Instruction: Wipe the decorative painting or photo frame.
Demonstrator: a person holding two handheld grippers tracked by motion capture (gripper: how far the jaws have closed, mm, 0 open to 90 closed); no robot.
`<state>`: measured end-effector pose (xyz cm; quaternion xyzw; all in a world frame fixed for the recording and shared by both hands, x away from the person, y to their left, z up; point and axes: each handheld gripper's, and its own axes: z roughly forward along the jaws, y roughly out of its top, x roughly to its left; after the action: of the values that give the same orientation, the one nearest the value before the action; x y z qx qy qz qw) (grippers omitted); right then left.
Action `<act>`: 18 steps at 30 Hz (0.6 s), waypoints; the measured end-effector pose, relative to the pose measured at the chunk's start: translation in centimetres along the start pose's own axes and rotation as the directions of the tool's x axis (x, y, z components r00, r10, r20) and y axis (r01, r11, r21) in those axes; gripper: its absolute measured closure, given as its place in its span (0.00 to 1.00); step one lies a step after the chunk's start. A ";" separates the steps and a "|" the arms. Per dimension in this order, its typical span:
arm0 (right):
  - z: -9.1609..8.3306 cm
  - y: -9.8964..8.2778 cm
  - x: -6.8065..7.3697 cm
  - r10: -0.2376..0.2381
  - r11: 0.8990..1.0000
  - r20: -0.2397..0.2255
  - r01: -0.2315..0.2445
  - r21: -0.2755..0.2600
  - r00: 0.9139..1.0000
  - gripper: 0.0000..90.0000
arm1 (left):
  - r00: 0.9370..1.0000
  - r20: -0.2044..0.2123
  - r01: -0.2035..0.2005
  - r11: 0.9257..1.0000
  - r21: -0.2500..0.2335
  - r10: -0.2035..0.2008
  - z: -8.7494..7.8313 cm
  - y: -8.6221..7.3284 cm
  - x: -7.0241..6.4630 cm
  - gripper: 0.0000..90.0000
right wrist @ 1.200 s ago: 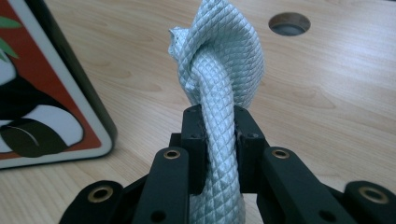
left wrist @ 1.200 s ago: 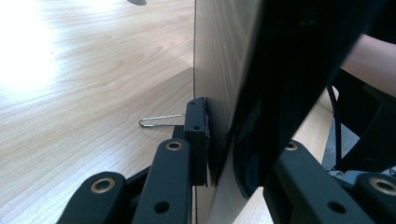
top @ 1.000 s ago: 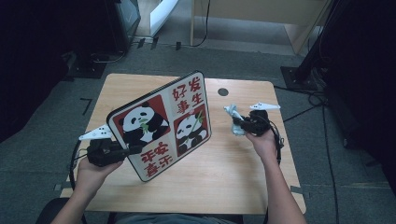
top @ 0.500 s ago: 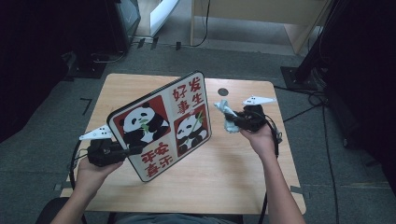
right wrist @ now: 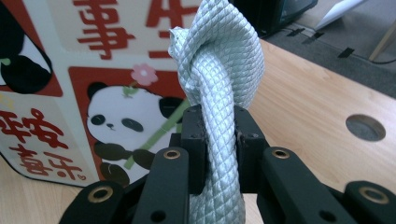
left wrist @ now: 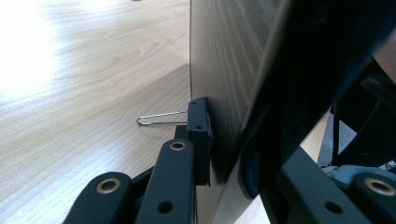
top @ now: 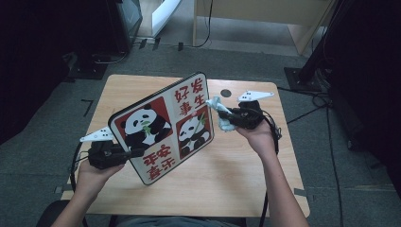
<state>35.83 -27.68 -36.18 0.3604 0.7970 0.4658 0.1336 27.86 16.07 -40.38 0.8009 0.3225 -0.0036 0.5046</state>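
Observation:
A flat board (top: 163,127) printed with pandas and red characters stands tilted above the wooden table (top: 227,175). My left gripper (top: 135,152) is shut on the board's lower left edge. In the left gripper view the black pads (left wrist: 198,135) clamp the board (left wrist: 224,70) edge-on. My right gripper (top: 227,116) is shut on a folded pale quilted cloth (top: 222,118), held up beside the board's right edge. In the right gripper view the cloth (right wrist: 219,60) rises from between the jaws of my right gripper (right wrist: 219,135), with the panda board (right wrist: 70,70) close behind on the left. I cannot tell whether cloth and board touch.
A round hole (top: 226,93) sits in the table's far side, also seen as the hole (right wrist: 365,127) in the right gripper view. A thin wire loop (left wrist: 159,120) sticks out behind the board. Dark equipment and cables lie on the grey floor around the table.
My right gripper has risen and moved left with the cloth, from over the table's right side to the board's right edge. The left gripper and board have stayed put.

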 end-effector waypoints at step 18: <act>-0.5 4.5 2.5 -0.060 0.994 -0.033 0.057 -0.095 0.998 0.87 | 1.000 -0.004 0.000 1.000 0.009 0.000 -0.1 0.2 0.0 0.88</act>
<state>35.83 -24.91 -31.87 0.3219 0.7866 0.5051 0.1499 27.92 16.10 -40.22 0.8031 0.3237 -0.0032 0.5003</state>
